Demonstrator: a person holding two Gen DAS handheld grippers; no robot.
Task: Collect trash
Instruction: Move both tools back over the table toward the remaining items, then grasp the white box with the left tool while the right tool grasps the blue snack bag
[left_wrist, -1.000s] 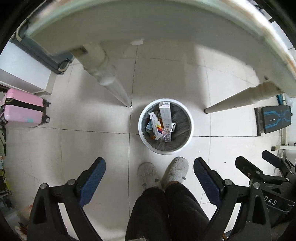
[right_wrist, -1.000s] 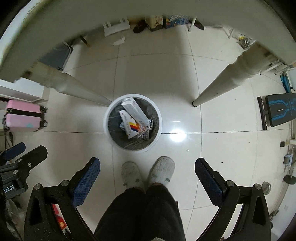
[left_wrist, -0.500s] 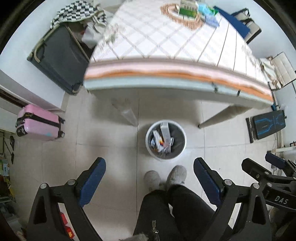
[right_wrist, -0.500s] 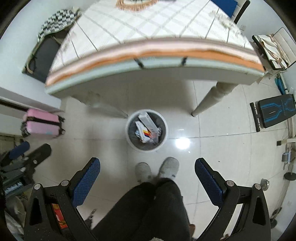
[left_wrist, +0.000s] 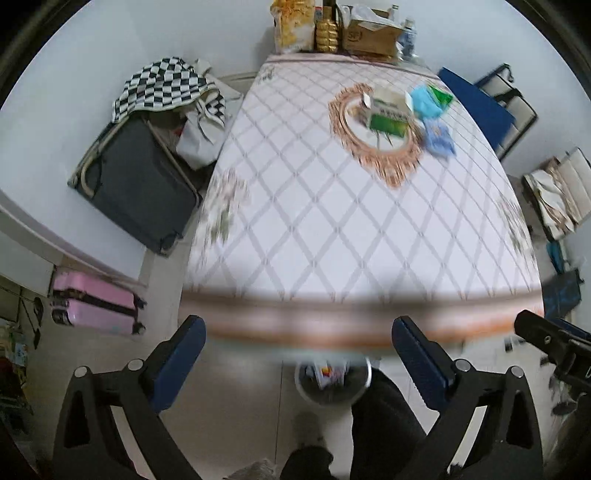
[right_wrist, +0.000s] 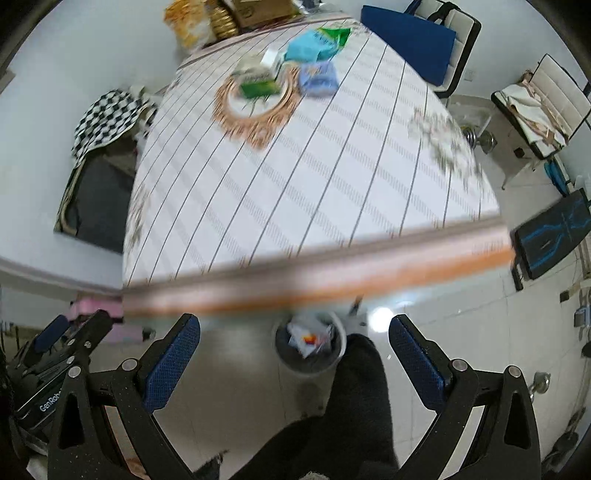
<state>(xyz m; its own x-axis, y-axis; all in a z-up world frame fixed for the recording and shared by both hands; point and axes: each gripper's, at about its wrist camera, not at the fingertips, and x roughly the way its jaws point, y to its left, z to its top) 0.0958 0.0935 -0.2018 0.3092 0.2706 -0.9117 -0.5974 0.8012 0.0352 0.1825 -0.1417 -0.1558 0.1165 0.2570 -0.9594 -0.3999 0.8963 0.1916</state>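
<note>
Left wrist view: bin part-filled, box and packets remain on table; both hand-held grippers, left and right, spread apart, empty.

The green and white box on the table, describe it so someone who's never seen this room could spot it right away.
Start at the big table with the diamond-pattern cloth. Toward its far end is an ornate brown oval medallion printed on the cloth. The green and white cardboard box sits on that medallion, flaps open; its neighbours to the right are soft blue packets, while it alone is a rigid carton with a green lower half.
</note>
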